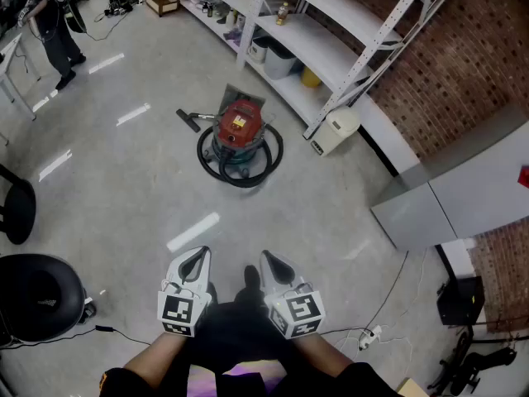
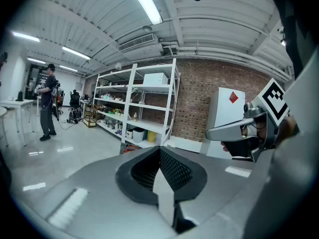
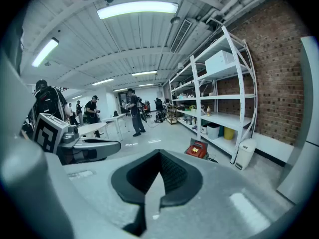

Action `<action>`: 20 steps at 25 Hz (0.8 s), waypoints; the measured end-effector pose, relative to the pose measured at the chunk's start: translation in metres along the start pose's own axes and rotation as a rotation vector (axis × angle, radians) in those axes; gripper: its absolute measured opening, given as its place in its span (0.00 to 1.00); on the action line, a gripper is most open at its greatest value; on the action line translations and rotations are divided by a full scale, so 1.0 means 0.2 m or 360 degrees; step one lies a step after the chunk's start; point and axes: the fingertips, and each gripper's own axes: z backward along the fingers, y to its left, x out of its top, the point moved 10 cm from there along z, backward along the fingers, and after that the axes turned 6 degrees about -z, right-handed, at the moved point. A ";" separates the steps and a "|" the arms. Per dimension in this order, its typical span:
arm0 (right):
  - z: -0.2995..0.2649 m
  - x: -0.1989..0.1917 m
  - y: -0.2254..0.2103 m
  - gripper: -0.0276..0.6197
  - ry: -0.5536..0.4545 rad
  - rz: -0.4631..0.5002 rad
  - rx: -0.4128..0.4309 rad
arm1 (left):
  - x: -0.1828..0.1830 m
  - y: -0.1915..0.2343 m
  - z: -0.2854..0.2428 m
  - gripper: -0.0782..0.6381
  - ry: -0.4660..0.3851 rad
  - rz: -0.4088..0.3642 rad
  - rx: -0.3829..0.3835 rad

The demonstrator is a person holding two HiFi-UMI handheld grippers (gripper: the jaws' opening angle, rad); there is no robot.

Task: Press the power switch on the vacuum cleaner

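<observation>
Red on top and dark below, the vacuum cleaner (image 1: 239,131) stands on the grey floor (image 1: 124,172) well ahead of me. Its black hose (image 1: 248,178) is coiled around its base and its nozzle (image 1: 188,120) lies just to its left. It sits near the foot of the white shelving (image 1: 331,23), with a white bin (image 1: 335,131) beside it against a shelving leg. From here I cannot pick out the power switch; only a yellow patch shows on the lid.

I hold both tools low and close to my body, side by side and well apart from the vacuum cleaner. My left tool (image 1: 195,263) has its jaws pressed together with nothing between them. My right tool (image 1: 274,265) is likewise closed up and empty. In the right gripper view the vacuum cleaner shows small beyond the tip, on the floor by the shelving. A brick wall (image 1: 463,64) runs behind the shelving, and a person (image 1: 54,23) stands far off at the upper left.
</observation>
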 end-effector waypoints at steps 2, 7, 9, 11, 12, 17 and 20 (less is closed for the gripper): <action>-0.01 0.02 -0.04 0.03 -0.0005 0.0001 0.0001 | 0.01 -0.01 -0.03 0.13 -0.0006 0.0005 0.0009; -0.04 0.09 -0.13 0.03 -0.0016 0.0015 0.0025 | 0.06 -0.04 -0.12 0.13 -0.0012 0.0011 0.0033; -0.05 0.11 -0.18 0.03 -0.0016 0.0015 0.0041 | 0.09 -0.06 -0.16 0.13 -0.0020 0.0012 0.0047; -0.06 0.14 -0.24 0.03 -0.0015 0.0002 0.0069 | 0.11 -0.08 -0.21 0.13 -0.0025 0.0015 0.0062; -0.07 0.16 -0.26 0.03 -0.0016 -0.0008 0.0087 | 0.13 -0.09 -0.24 0.13 -0.0026 0.0015 0.0068; -0.12 0.22 -0.41 0.03 -0.0024 -0.0029 0.0151 | 0.18 -0.15 -0.35 0.13 -0.0015 0.0004 0.0099; -0.14 0.21 -0.47 0.03 -0.0014 -0.0032 0.0191 | 0.17 -0.19 -0.39 0.13 -0.0001 -0.0006 0.0128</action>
